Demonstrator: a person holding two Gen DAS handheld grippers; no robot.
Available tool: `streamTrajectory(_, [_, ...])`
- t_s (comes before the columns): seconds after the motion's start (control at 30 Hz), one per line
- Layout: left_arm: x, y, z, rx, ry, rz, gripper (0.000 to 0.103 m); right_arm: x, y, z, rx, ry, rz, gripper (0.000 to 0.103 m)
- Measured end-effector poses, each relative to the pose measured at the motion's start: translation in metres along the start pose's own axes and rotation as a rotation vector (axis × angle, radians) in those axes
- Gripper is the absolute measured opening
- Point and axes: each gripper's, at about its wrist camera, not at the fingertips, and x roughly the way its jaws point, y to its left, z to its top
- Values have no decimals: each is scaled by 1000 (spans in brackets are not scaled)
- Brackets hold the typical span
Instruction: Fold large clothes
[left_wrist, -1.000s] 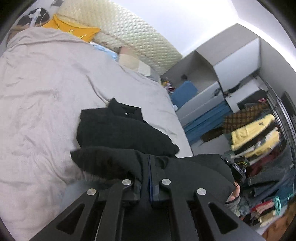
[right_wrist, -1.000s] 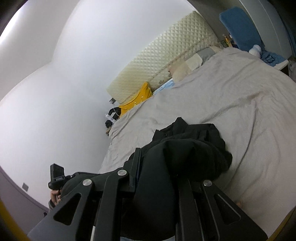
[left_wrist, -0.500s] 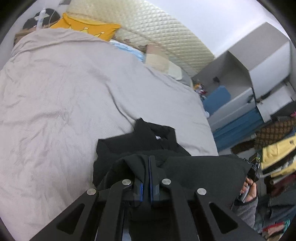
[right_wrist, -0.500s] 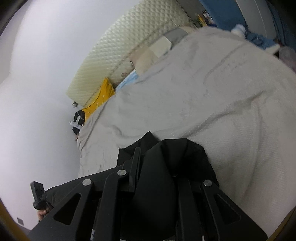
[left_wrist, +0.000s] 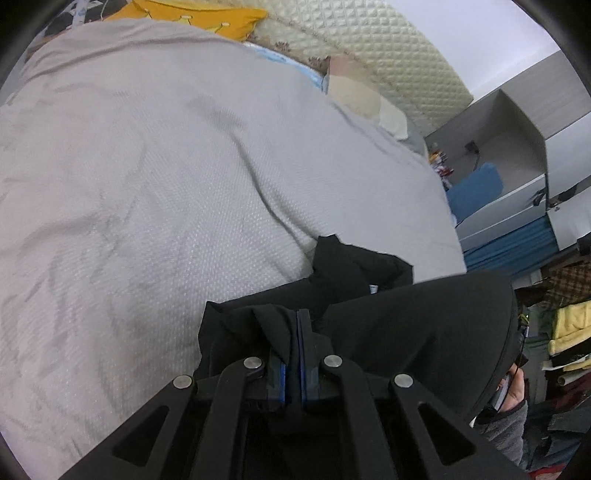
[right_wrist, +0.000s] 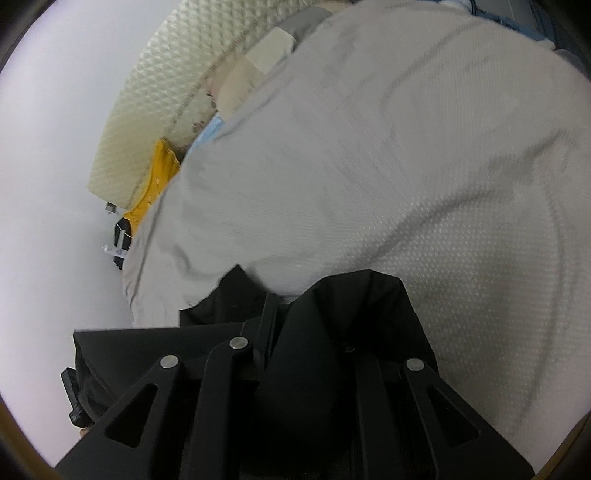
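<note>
On the bed, your grey bedspread (left_wrist: 155, 177) fills most of both views, wrinkled and running up to the quilted headboard (left_wrist: 388, 62). The black garment (left_wrist: 424, 332) hangs bunched at the near edge of the bed, stretched between your two tools, with part of it lying on the bedspread. Your left gripper (left_wrist: 293, 332) has its blue-edged fingers pressed together, pinching a fold of the garment. Your right gripper (right_wrist: 306, 332) is draped in the cloth, gripping it; its right finger is hidden. A yellow pillow (left_wrist: 199, 14) sits by the headboard.
</note>
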Motion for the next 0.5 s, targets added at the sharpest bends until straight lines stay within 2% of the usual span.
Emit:
streamTrajectory(0.2, [16, 3, 0, -6, 4, -14, 6, 14, -23, -3, 84, 24, 53, 16])
streamTrajectory(0.33, [8, 2, -5, -18, 13, -15, 5, 0, -27, -10, 122, 30, 111, 25])
streamTrajectory(0.43, [-4, 0, -12, -37, 16, -35, 6, -19, -22, -16, 111, 24, 125, 44])
streamTrajectory(0.5, [-17, -1, -17, -56, 6, -58, 10, -38, -18, -21, 104, 0, 122, 70])
